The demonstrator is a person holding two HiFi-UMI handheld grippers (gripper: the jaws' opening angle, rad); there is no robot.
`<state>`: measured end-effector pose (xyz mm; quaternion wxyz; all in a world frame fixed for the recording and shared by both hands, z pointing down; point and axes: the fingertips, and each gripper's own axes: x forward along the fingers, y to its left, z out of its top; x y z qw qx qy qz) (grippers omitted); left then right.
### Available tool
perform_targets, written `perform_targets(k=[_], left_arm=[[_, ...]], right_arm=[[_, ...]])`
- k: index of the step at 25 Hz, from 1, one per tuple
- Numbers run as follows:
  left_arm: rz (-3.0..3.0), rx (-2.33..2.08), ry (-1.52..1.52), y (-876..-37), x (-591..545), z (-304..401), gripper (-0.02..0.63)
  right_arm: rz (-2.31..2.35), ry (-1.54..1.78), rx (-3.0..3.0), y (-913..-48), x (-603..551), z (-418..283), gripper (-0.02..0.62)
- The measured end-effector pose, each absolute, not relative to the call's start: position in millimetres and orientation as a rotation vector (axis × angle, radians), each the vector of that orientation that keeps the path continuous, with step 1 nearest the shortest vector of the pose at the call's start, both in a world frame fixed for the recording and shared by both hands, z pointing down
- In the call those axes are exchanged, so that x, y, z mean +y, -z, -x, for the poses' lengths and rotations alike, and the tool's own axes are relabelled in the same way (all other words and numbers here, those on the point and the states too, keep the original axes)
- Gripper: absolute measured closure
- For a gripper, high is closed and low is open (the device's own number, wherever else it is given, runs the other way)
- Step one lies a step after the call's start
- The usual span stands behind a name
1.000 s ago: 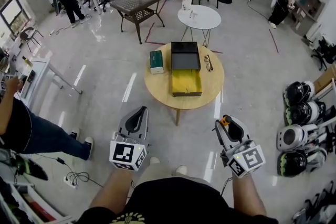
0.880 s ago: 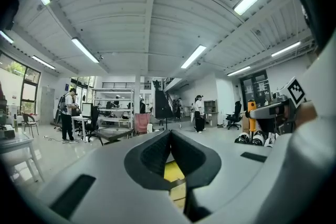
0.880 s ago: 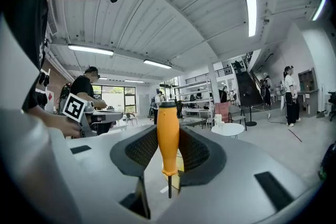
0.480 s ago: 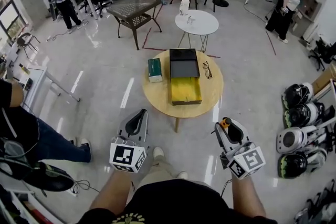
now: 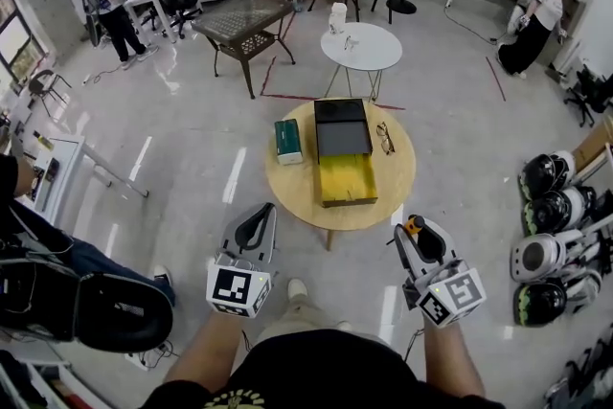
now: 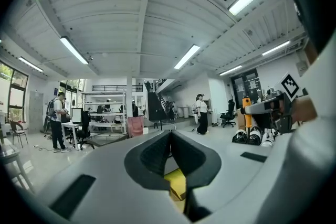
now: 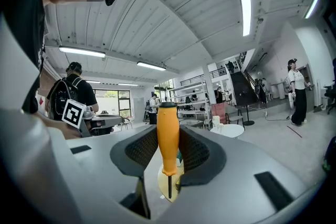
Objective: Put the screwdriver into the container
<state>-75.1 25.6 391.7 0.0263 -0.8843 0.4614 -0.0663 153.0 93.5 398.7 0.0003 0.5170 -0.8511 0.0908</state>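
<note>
Workshop: screwdriver [image 7: 168, 141] upright, tip down, right tongs [image 7: 168, 132].

We count two grippers, the left gripper [image 5: 257, 212] at seven o'clock and the right gripper [image 5: 411, 230] at five, one screwdriver [image 7: 168, 136], one container [image 5: 347, 177], two round tables, the wooden table [image 5: 287, 185] and the white table [image 5: 364, 48] at twelve, one green box [image 5: 287, 141] and one pair of glasses [image 5: 385, 138].

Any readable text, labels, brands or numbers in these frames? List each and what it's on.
No text reads in any view.
Cubes on the left gripper and the right gripper: black-and-white square marker patterns only, no letters.
Green box on the round table: print too small to read.
</note>
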Motion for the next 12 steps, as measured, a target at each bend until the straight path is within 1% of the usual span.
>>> perform_targets(k=[12], left_arm=[[2.766,1.409,0.269,-415,-31,100,0.588]], right_arm=[[-1.593,-0.346,-2.658,-422,32,-123,0.459]])
